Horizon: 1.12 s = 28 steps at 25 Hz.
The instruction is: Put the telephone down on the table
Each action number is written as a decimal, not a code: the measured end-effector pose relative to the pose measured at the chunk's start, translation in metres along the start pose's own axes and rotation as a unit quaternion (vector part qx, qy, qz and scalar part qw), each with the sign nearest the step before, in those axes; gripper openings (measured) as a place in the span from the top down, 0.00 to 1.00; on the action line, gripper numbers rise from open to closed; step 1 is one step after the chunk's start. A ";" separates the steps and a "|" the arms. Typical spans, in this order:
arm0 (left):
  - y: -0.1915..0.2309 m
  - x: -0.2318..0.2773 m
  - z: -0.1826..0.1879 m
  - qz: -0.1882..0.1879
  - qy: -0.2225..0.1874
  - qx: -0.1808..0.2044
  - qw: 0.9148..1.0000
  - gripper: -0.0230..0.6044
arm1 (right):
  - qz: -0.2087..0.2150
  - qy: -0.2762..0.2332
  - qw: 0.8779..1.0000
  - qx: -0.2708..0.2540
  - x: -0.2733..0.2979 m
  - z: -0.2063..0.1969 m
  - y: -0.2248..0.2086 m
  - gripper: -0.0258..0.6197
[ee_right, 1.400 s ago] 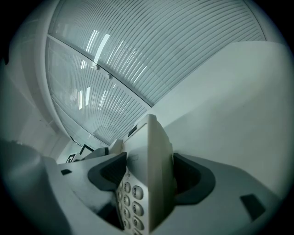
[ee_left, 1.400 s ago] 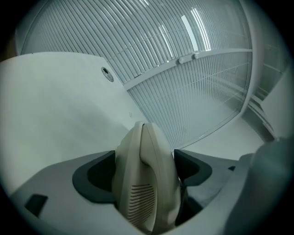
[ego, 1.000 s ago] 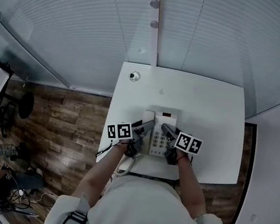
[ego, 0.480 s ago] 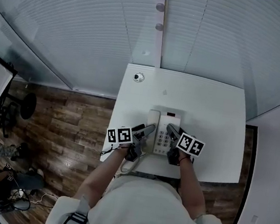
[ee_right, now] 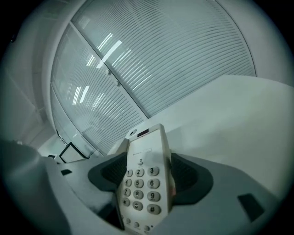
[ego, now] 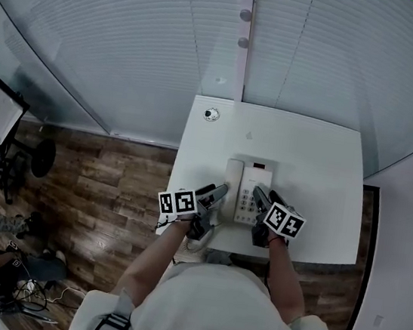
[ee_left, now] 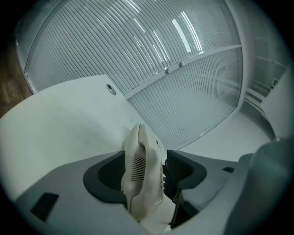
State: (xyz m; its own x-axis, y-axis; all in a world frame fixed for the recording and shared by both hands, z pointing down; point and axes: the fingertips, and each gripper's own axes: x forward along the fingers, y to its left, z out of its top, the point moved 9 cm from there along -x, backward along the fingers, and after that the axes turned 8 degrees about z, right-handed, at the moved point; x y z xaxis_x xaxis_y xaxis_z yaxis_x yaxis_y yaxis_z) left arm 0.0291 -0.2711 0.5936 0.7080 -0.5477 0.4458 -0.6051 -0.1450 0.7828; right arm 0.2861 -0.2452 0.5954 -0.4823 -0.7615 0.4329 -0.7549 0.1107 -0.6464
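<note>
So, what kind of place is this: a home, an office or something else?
Probably an office or a recording room, though I am not certain: a desk telephone on a plain white table beside long slatted blinds, and cables lie on the wooden floor.

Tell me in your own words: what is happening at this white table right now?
A person works a claw in each hand over the table. The telephone lies flat near the table's front edge. The left claw straddles the handset; its jaws have just been closing, with a gap showing on one side. The right claw straddles the keypad, apparently without clamping it.
</note>
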 end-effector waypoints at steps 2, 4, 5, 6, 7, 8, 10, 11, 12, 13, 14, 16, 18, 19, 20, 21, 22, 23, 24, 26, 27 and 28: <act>-0.001 -0.006 0.000 0.000 -0.005 0.002 1.000 0.49 | -0.001 -0.009 1.000 0.001 -0.005 -0.002 0.003 0.48; -0.002 -0.013 -0.001 -0.001 -0.009 0.004 1.000 0.51 | 0.000 -0.015 1.000 0.001 -0.010 -0.004 0.008 0.48; -0.002 -0.017 -0.003 -0.001 -0.011 0.004 1.000 0.52 | 0.001 -0.017 1.000 0.001 -0.013 -0.006 0.012 0.49; -0.003 -0.020 -0.004 -0.002 -0.012 0.004 1.000 0.54 | 0.003 -0.018 1.000 0.000 -0.016 -0.008 0.016 0.51; -0.003 -0.024 -0.006 -0.004 -0.013 0.002 1.000 0.56 | 0.006 -0.019 1.000 -0.001 -0.019 -0.010 0.020 0.52; -0.003 -0.027 -0.008 -0.006 -0.014 0.001 1.000 0.59 | 0.009 -0.020 1.000 -0.002 -0.022 -0.013 0.025 0.54; -0.004 -0.036 -0.011 -0.008 -0.020 0.001 1.000 0.62 | 0.018 -0.021 1.000 -0.006 -0.028 -0.019 0.035 0.56; -0.005 -0.041 -0.013 -0.006 -0.024 0.003 1.000 0.65 | 0.023 -0.021 0.999 -0.009 -0.030 -0.022 0.040 0.58; -0.005 -0.045 -0.014 -0.005 -0.027 0.005 1.000 0.68 | 0.028 -0.022 0.999 -0.012 -0.033 -0.025 0.045 0.60; -0.005 -0.049 -0.016 -0.003 -0.030 0.007 1.000 0.70 | 0.032 -0.023 0.999 -0.014 -0.035 -0.028 0.050 0.62; -0.005 -0.053 -0.019 -0.003 -0.031 0.009 0.999 0.70 | 0.035 -0.025 0.999 -0.015 -0.037 -0.031 0.054 0.64; -0.003 -0.060 -0.024 0.001 -0.033 0.012 0.999 0.74 | 0.041 -0.027 0.999 -0.013 -0.040 -0.037 0.061 0.70; -0.001 -0.069 -0.029 0.005 -0.034 0.015 0.999 0.79 | 0.046 -0.031 0.998 -0.012 -0.044 -0.044 0.069 0.76; -0.001 -0.074 -0.032 0.007 -0.035 0.016 0.999 0.82 | 0.047 -0.032 0.998 -0.013 -0.047 -0.048 0.074 0.78; 0.000 -0.080 -0.035 0.009 -0.035 0.018 0.999 0.83 | 0.047 -0.033 0.998 -0.015 -0.050 -0.052 0.079 0.80; 0.001 -0.085 -0.037 0.012 -0.034 0.022 0.999 0.85 | 0.047 -0.033 0.998 -0.018 -0.052 -0.056 0.084 0.81; 0.001 -0.090 -0.040 0.014 -0.034 0.025 0.999 0.86 | 0.047 -0.033 0.998 -0.022 -0.055 -0.061 0.089 0.82; 0.002 -0.096 -0.042 0.016 -0.034 0.029 0.999 0.88 | 0.046 -0.032 0.998 -0.027 -0.057 -0.065 0.093 0.82; 0.002 -0.100 -0.045 0.017 -0.034 0.031 0.999 0.89 | 0.046 -0.031 0.998 -0.031 -0.060 -0.070 0.097 0.83; 0.003 -0.110 -0.052 0.018 -0.036 0.034 0.999 0.91 | 0.048 -0.029 0.998 -0.035 -0.065 -0.079 0.104 0.84; 0.004 -0.114 -0.055 0.020 -0.036 0.037 0.998 0.92 | 0.050 -0.027 0.998 -0.036 -0.066 -0.083 0.107 0.85; 0.004 -0.119 -0.058 0.022 -0.037 0.041 0.998 0.92 | 0.050 -0.025 0.998 -0.037 -0.068 -0.088 0.110 0.86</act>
State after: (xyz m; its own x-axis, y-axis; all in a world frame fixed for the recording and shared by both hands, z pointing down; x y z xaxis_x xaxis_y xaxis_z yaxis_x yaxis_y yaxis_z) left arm -0.0368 -0.1588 0.5689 0.6530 -0.6136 0.4440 -0.6656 -0.1851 0.7230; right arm 0.1968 -0.1252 0.5503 -0.5357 -0.7753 0.3346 -0.7359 0.2342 -0.6353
